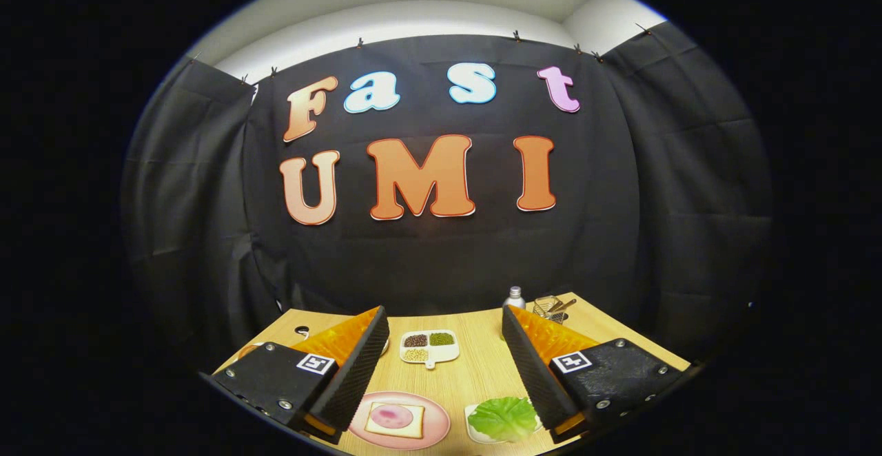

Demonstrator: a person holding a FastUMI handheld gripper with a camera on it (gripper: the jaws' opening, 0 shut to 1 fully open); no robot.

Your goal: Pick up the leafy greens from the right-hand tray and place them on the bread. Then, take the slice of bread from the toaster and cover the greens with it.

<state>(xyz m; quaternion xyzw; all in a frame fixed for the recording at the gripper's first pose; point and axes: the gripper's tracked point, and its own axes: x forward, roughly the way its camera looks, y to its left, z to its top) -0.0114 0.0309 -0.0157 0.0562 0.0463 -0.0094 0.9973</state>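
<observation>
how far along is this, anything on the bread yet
Nothing looks done yet. The leafy greens lie in their white tray, beside the pink plate where the bread carries only a pinkish slice. In hand: the tool hangs open above the table, gripping nothing. Left: grasp the greens, lay them on the bread, then fetch the toaster slice to cover them.

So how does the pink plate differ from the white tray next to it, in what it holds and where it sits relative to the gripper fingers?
The pink plate is round and holds a bread slice with a pinkish topping; the white tray holds leafy greens. The plate lies near the left finger, the tray against the right finger. Both rest on the wooden table, below the open gripper, which holds nothing.
</observation>
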